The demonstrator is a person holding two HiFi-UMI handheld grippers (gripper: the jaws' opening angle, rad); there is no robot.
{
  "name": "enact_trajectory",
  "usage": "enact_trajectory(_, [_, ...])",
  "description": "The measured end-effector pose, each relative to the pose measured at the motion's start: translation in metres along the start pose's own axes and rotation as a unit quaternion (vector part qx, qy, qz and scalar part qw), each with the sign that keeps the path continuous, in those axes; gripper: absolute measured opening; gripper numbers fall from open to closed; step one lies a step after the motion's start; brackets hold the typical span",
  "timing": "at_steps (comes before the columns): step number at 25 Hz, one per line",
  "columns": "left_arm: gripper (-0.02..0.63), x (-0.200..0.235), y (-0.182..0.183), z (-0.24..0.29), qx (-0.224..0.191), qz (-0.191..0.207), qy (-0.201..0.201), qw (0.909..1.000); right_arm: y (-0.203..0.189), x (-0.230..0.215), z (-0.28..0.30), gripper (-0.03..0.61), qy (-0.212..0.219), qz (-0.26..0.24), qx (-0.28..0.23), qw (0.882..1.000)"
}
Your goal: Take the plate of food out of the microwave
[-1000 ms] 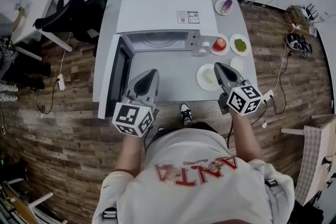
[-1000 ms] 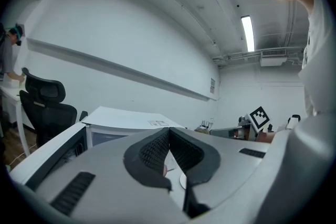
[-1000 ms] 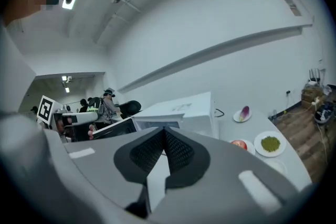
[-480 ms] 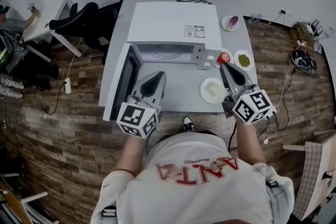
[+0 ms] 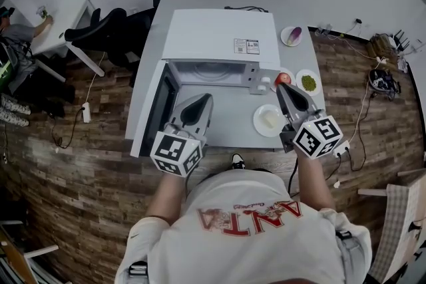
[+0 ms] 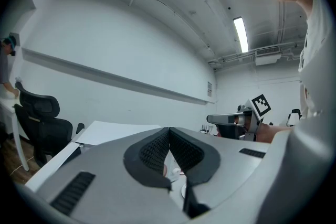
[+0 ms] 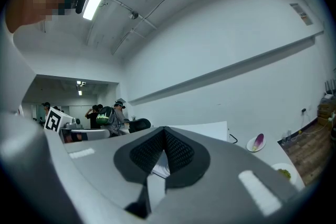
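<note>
The white microwave (image 5: 219, 33) stands at the back of the grey table (image 5: 226, 126), its door (image 5: 152, 113) swung open to the left. Its cavity (image 5: 210, 71) shows only a pale floor from above. A white plate of pale food (image 5: 269, 120) rests on the table to the right of the cavity. My left gripper (image 5: 203, 98) hangs shut and empty in front of the opening; its pads meet in the left gripper view (image 6: 169, 130). My right gripper (image 5: 282, 86) hovers shut and empty just right of that plate, jaws closed in the right gripper view (image 7: 165, 129).
Three small plates sit right of the microwave: one with an eggplant (image 5: 291, 35), one with a red fruit (image 5: 283, 78), one with green food (image 5: 307, 82). A black office chair (image 5: 100, 26) stands left of the table, and a person (image 5: 13, 30) sits at the far left desk.
Both grippers have lifted a little above the table. The right one has moved off the white plate to its right side. Both stayed shut.
</note>
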State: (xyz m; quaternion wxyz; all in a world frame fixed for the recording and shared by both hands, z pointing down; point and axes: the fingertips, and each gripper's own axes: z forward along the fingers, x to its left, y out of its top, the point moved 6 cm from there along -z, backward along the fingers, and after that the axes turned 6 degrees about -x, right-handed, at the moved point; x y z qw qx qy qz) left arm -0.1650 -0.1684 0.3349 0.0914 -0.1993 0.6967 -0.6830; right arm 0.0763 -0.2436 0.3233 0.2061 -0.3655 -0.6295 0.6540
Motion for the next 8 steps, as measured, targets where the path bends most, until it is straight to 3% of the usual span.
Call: enact_trajectory(8, [0.01,0.0006,-0.0003,-0.0042,-0.002,-0.002,0.001,1.0,-0.0053,0.0046,0.0008,0.002,0.006,0.005,0.004,1.0])
